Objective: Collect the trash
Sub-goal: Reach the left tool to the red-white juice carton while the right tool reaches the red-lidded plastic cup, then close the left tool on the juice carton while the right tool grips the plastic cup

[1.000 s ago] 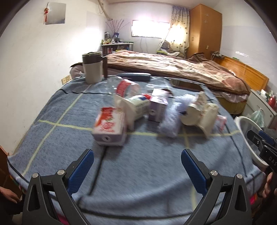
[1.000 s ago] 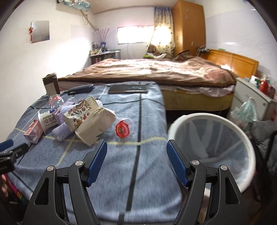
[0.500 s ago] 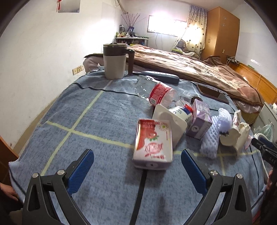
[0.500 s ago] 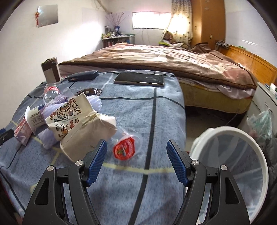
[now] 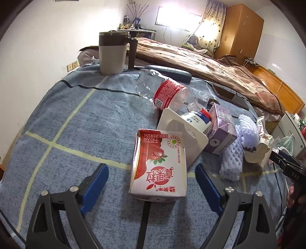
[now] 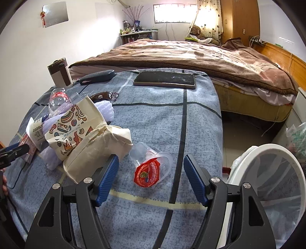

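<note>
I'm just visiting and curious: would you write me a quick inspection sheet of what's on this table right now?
Surface: blue cloth-covered table.
Job's things: red-and-white milk carton; clear plastic cup with red lid; white mesh bin.
Clutter: crumpled paper bag, grey mug, black phone.
Grippers: left gripper and right gripper open, closing lately, fingers touching nothing.
Cables: nothing seen on the table.
Surroundings: brown-blanketed bed.

We see daylight glaring through the far window point(image 5: 175, 18), blown out white, soft shadows, sharp foreground, fisheye bending with our corners black.
</note>
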The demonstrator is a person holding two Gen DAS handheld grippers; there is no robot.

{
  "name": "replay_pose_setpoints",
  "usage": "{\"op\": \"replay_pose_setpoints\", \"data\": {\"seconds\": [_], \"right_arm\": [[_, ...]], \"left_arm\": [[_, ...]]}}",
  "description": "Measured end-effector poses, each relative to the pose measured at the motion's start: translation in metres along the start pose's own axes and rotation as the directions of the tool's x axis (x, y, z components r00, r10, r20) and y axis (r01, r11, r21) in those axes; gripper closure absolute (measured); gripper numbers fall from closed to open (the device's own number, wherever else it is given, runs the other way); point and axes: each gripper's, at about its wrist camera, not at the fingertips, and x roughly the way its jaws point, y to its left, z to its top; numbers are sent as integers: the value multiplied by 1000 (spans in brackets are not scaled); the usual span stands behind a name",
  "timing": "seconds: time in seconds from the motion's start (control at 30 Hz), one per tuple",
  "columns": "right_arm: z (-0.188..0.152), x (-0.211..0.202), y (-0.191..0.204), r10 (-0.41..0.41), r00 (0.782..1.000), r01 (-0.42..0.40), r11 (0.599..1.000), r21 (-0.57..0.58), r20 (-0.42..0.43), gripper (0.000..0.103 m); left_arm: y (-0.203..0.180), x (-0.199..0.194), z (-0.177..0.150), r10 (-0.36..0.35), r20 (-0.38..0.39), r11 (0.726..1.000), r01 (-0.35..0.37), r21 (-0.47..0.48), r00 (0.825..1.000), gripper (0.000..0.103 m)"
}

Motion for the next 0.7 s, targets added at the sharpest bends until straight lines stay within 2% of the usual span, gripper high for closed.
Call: {"op": "replay_pose_setpoints", "data": {"seconds": [0.13,0.27,0.33,0.7], "right_arm": [[0,-1,2,10,1000,-10,1000,-6,0,55],[-1,-3,2,7,1000,-7,1000,-6,10,56],[-2,-5,2,7,1000,-7,1000,-9,17,56],[-8,-17,2,-17,999,16,1000,7,49,56]], "left_arm": [[-2,3,-1,-23,-12,1000,23,6,1000,27],[-6,5,-2,-31,-21,999,31,9,999,35],[-7,5,-2,-31,-24,999,31,16,999,43],[-9,-3,-5,-15,6,1000,15,6,1000,45]]}}
